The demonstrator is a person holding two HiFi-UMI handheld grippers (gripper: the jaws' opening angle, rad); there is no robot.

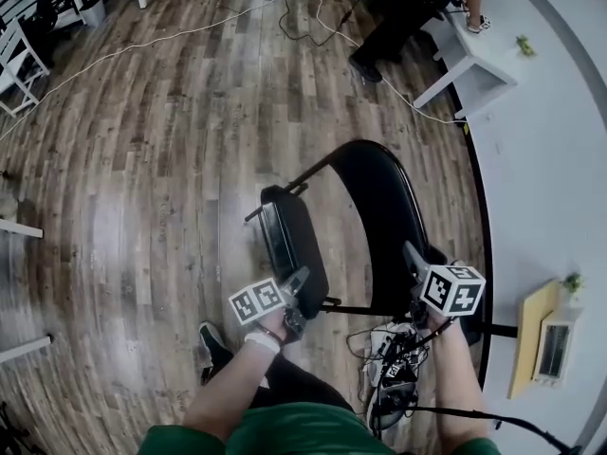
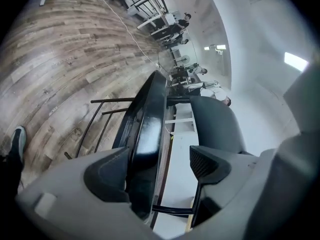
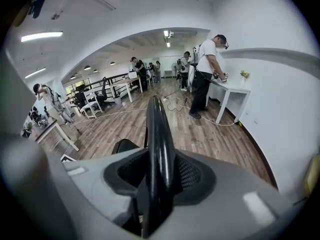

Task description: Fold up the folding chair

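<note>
The black folding chair stands on the wood floor, its seat [image 1: 292, 243] tipped up on edge beside the curved backrest [image 1: 384, 207]. My left gripper [image 1: 298, 286] is at the seat's near end. In the left gripper view the seat [image 2: 145, 134] lies between the jaws of the left gripper [image 2: 157, 166], against the left finger [image 2: 107, 174], with a gap to the right one, so it stands open. My right gripper [image 1: 414, 257] holds the backrest's near edge. In the right gripper view the right gripper [image 3: 159, 176] is shut, both pads pressing on the backrest [image 3: 159, 134].
A white wall runs along the right with a white desk [image 1: 474, 64] and a person [image 1: 403, 12] standing at it. Cables [image 1: 190, 34] cross the floor. A tangle of cords and a power strip [image 1: 391, 373] lies by my feet. White furniture [image 1: 14, 60] stands far left.
</note>
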